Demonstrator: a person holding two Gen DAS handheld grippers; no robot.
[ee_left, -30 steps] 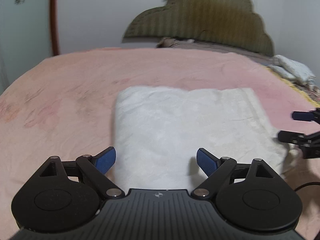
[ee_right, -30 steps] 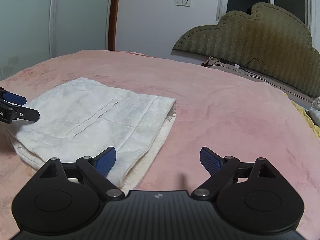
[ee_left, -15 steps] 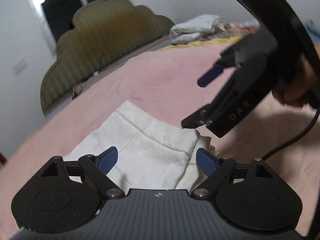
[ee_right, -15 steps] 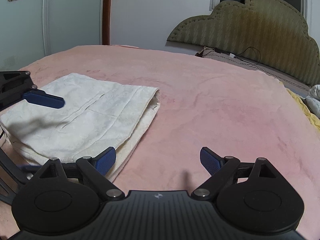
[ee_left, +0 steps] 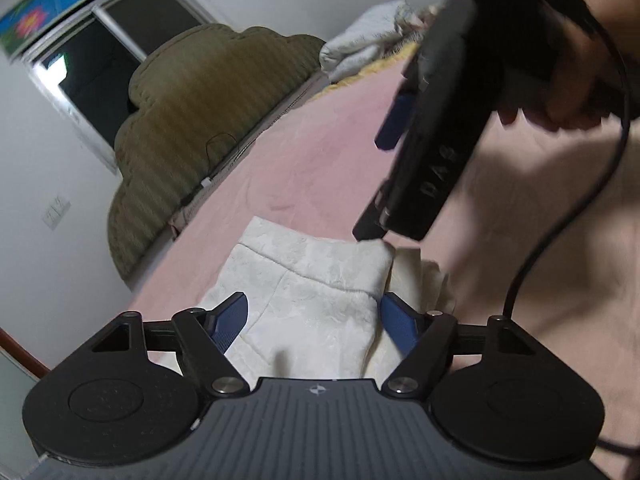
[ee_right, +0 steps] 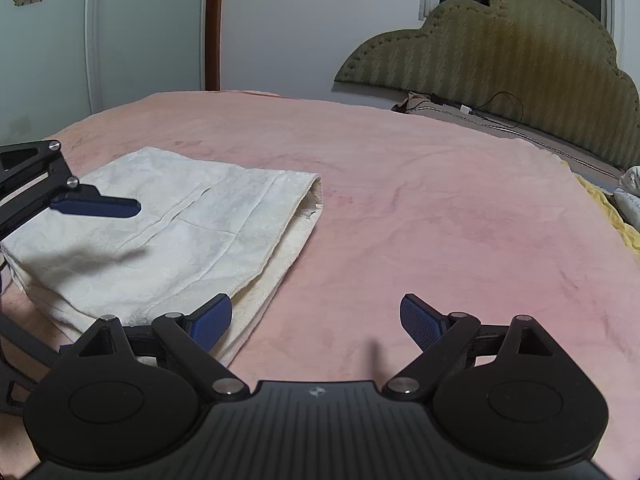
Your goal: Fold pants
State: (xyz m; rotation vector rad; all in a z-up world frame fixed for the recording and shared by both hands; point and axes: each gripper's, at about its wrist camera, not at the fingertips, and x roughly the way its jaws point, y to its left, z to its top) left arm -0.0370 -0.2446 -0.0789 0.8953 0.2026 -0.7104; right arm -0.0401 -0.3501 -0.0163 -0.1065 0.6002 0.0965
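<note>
Both claws are spread wide, gripping nothing: the left gripper (ee_left: pixel 312 322) hovers over the folded white pants (ee_right: pixel 168 236) lying on the pink bedspread (ee_right: pixel 420 208), while the right gripper (ee_right: pixel 316 320) straddles the pants' near corner.

Pink-blanketed bed (ee_right: pixel 440 208), folded white pants (ee_right: pixel 172 232) lying flat on it
</note>
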